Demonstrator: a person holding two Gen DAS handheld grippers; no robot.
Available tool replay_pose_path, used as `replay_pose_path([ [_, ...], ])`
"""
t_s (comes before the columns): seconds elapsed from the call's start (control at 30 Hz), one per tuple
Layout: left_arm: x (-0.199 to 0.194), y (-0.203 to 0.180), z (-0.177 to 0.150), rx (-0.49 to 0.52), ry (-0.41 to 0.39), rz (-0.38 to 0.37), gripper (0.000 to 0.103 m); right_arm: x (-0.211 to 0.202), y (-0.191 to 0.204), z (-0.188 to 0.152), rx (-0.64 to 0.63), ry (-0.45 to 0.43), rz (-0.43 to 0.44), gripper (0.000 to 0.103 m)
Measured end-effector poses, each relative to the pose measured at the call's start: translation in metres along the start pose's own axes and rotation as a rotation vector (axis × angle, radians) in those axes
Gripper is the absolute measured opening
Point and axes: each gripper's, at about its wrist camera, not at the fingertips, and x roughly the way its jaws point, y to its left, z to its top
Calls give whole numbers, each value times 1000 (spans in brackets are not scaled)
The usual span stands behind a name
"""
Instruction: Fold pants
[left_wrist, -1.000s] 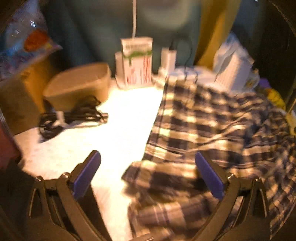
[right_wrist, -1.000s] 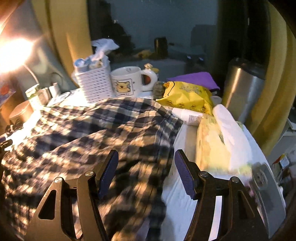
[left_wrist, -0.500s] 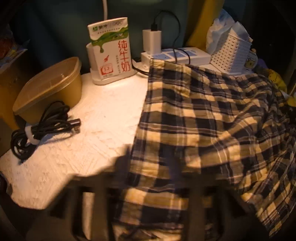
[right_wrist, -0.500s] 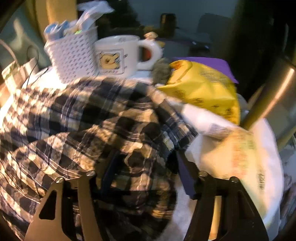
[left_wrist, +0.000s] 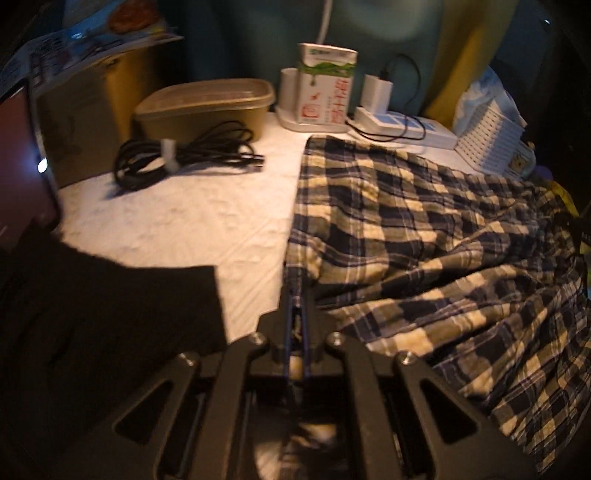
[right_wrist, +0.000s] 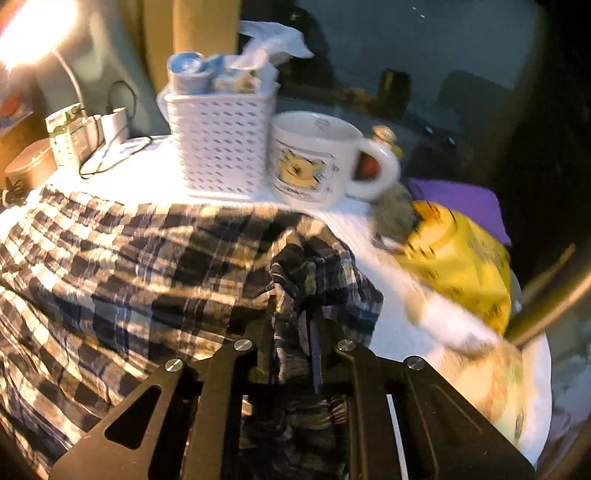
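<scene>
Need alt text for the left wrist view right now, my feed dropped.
The left gripper is shut on the near left edge of the plaid pants, which spread right across the white table. Behind lie a coiled black cable, a lidded tub and a milk carton.

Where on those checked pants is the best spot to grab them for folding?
At the near corners. The plaid pants lie spread flat, so each near corner is a thin edge. The left gripper and right gripper have come in low from the near side and are pinching there.
</scene>
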Motion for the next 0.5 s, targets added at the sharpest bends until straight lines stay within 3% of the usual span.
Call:
replay_pose_path([
  [0.13,-5,15,6,-20,4,3,5,-6,9,9,-32,-15,16,15],
  [0.27,-3,21,17,24,118,-106,8,-5,-4,1,0,16,20,16],
  [0.37,-19,36,35,4,85,-145,14,-7,-19,-6,41,46,27,21],
  [0.43,-30,41,54,14,9,-126,18,-15,-26,-10,60,18,26,39],
  [0.47,-32,41,61,25,-12,-125,23,-21,-30,-10,70,-2,33,45],
  [0.5,-31,38,71,39,-23,-128,33,-27,-35,-9,83,-21,43,59],
])
